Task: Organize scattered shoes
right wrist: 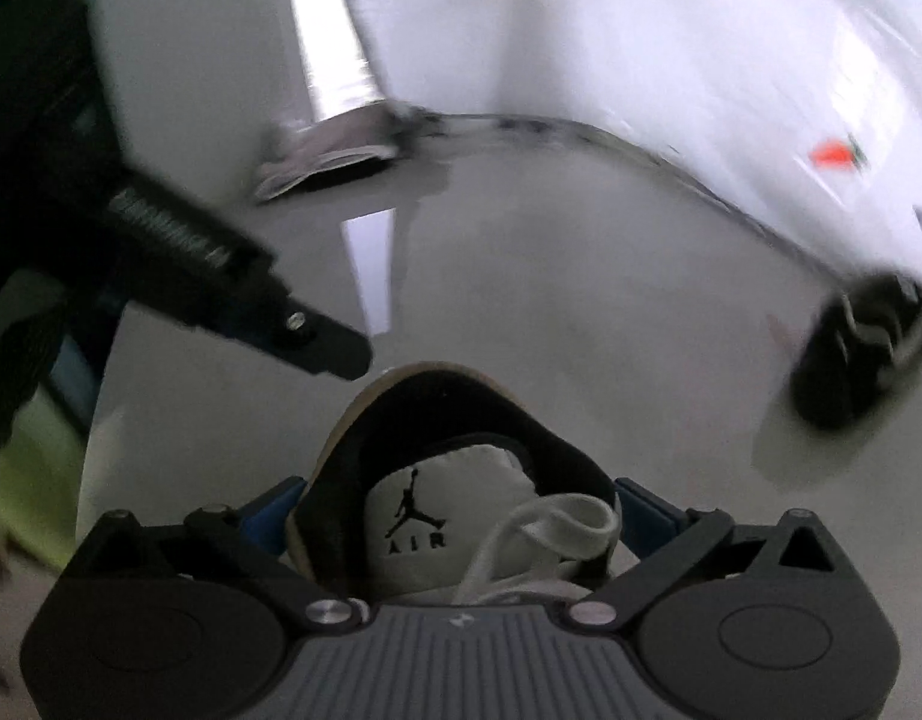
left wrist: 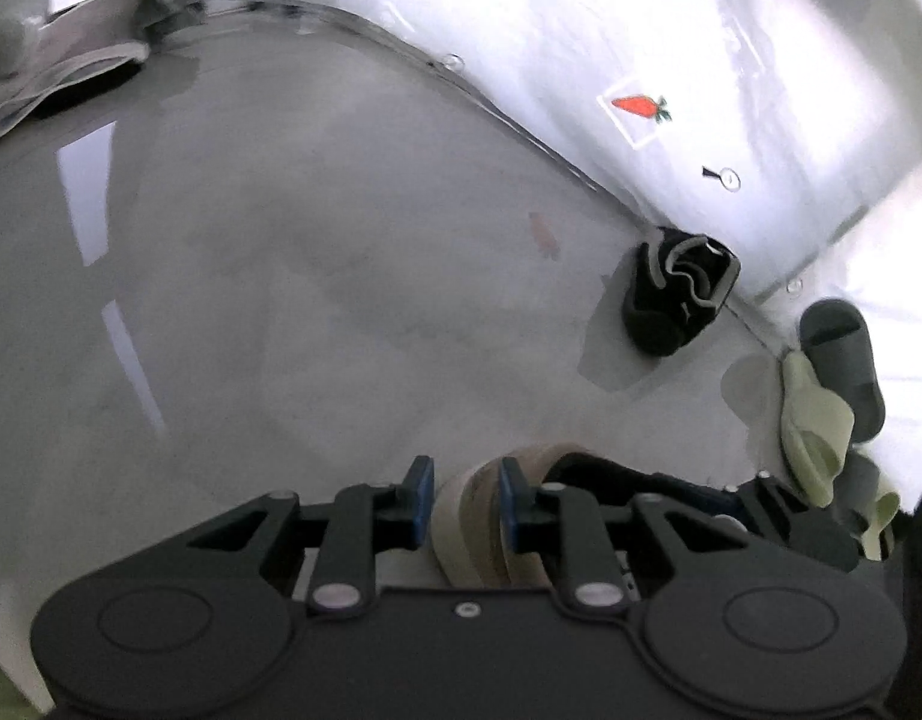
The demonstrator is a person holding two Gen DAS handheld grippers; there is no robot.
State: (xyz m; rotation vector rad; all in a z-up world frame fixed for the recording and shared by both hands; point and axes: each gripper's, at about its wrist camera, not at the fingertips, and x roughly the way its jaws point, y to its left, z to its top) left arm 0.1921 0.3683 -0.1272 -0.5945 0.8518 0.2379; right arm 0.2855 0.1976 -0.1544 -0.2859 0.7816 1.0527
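Two grippers are sharing one load. The left gripper (left wrist: pixel 466 495) is pinching the tan sole edge of a black high-top sneaker (left wrist: pixel 491 534) between its blue pads (left wrist: pixel 422 501), jaws drawn close on that narrow rim, presumably because the stiff sole offers a firmer purchase than the soft upper. The right gripper (right wrist: pixel 461 516) is straddling the same sneaker's (right wrist: pixel 455 468) collar, jaws set wide and pressing on either flank, so that the white tongue with its jumping-figure "AIR" logo (right wrist: pixel 416 519) and a white lace loop (right wrist: pixel 557 525) are facing the right wrist camera. Holding sole and collar together is likely keeping the shoe level and stopping it from swinging. The shoe appears to be off the glossy grey floor (left wrist: pixel 281 300), though contact below cannot be confirmed.

To the right, against the white wall (left wrist: pixel 581 12), a second black high-top (left wrist: pixel 677 294) is standing alone, opening upward; it looks like the matching partner, so the space beside it is the probable destination. Farther right and nearer, a dark grey slide (left wrist: pixel 845 360) and a pale green slide (left wrist: pixel 812 426) are lying overlapped. At far left a pale, flat object, too blurred to identify, is resting by the wall.
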